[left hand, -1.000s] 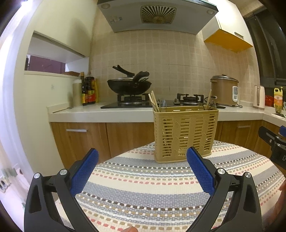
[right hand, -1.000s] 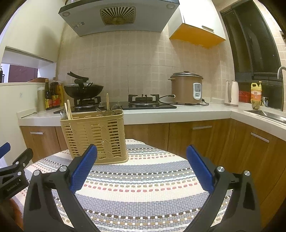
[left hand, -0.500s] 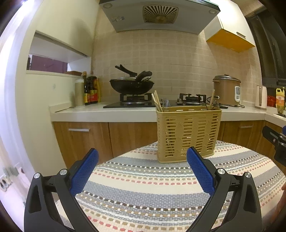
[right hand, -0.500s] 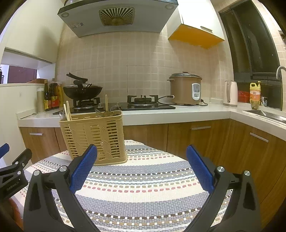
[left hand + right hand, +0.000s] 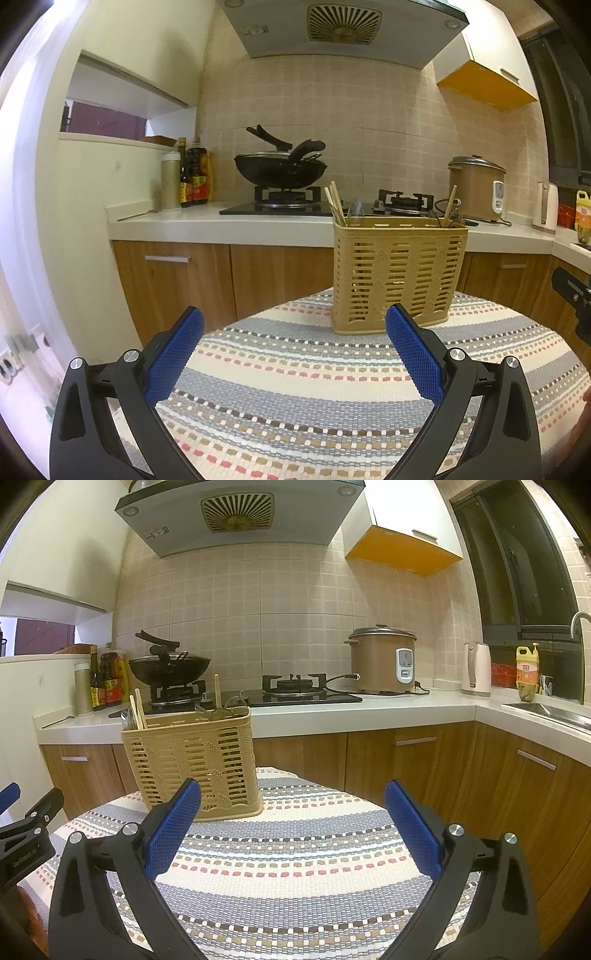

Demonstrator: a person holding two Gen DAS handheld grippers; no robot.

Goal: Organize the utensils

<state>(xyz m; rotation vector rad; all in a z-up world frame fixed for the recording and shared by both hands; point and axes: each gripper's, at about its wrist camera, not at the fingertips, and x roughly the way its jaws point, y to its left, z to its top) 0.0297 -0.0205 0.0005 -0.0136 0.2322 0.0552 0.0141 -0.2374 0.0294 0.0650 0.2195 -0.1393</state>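
Both grippers level (jaws wide)

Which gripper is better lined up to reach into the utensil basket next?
Left, probably. In its view the basket stands nearly straight ahead of the open left gripper, just right of centre. For the open right gripper, the basket sits off to its left, beyond the left finger. Both hold nothing.
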